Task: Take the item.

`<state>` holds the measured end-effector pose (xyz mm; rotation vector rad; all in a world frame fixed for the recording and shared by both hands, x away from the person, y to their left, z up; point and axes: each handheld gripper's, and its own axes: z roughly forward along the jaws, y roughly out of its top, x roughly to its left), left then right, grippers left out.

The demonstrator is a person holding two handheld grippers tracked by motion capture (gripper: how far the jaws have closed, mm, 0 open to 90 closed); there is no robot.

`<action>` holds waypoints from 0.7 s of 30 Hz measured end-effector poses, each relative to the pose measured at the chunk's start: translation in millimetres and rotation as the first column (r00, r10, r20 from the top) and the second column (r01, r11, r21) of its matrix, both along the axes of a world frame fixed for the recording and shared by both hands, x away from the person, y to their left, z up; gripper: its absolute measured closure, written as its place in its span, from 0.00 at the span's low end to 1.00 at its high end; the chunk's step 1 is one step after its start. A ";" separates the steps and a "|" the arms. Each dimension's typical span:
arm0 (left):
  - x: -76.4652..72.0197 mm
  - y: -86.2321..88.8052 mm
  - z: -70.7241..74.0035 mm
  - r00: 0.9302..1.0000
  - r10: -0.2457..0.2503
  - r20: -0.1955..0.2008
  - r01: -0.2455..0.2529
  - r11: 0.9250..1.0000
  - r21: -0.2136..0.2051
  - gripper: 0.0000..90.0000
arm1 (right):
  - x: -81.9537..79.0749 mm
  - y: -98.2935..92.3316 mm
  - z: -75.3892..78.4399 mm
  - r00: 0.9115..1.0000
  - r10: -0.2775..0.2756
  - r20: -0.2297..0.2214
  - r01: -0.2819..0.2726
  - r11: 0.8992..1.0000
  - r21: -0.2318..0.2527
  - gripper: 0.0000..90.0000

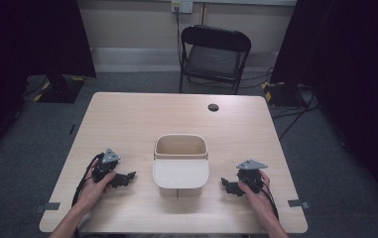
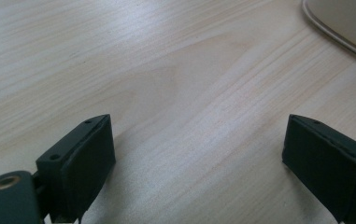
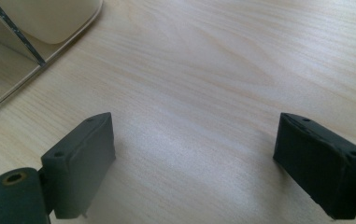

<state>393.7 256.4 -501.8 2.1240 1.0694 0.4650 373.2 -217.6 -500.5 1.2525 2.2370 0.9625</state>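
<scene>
A cream bin (image 1: 180, 148) with its flat lid (image 1: 180, 172) folded toward the person stands in the middle of the wooden table (image 1: 142, 114). My left gripper (image 1: 127, 177) rests on the table left of the bin, its jaws wide apart and empty. My right gripper (image 1: 226, 185) rests right of the bin, also open and empty. In the left gripper view, bare wood lies between the jaws of the left gripper (image 2: 199, 154) and the bin's edge (image 2: 344, 23) sits at the top right. In the right gripper view, the right gripper (image 3: 194, 154) is open over bare wood, with the bin (image 3: 31, 28) at the top left.
A round cable hole (image 1: 213, 107) sits near the table's far edge. A black folding chair (image 1: 215, 54) stands beyond the table. Dark curtains hang on both sides. Tape marks (image 1: 47, 206) lie on the floor by the front corners.
</scene>
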 end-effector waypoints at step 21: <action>0.2 -0.1 -0.1 1.000 0.000 0.004 0.000 1.000 -0.001 0.10 | -5.2 -0.1 9.7 0.999 0.022 0.024 -0.023 0.999 0.048 0.18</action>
